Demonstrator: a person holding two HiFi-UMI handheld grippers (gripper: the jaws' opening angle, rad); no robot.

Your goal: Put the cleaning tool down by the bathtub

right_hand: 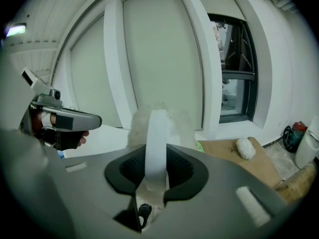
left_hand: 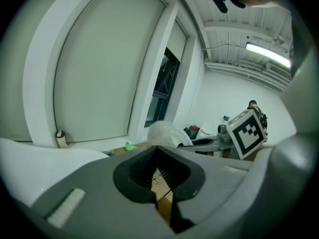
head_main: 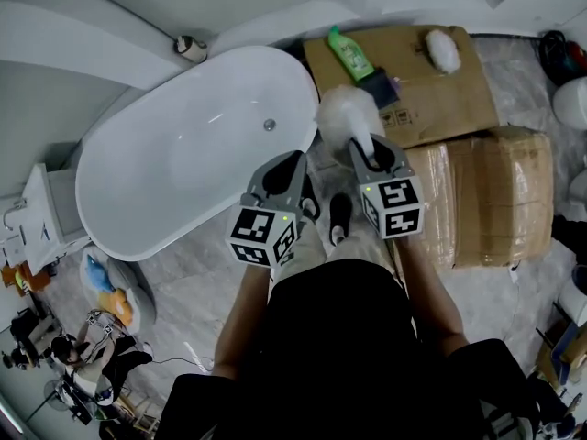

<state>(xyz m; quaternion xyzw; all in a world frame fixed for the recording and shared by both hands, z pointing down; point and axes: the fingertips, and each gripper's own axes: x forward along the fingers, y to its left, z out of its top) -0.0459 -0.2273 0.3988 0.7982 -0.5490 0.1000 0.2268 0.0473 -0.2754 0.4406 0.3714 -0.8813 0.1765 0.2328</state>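
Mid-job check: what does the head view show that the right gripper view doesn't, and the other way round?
Head view only: the white oval bathtub's basin and its metal drain. Right gripper view only: the dark-framed window, and the right gripper closed on the white handle of the fluffy white cleaning tool. Both: that tool's fluffy head, the left gripper, and the flat brown cardboard sheet with a small white fluffy pad.

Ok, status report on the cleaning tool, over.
Left gripper empty, jaws together. Right gripper clamped on cleaning tool handle, held up beside bathtub. Nothing seen blocking the set-down.
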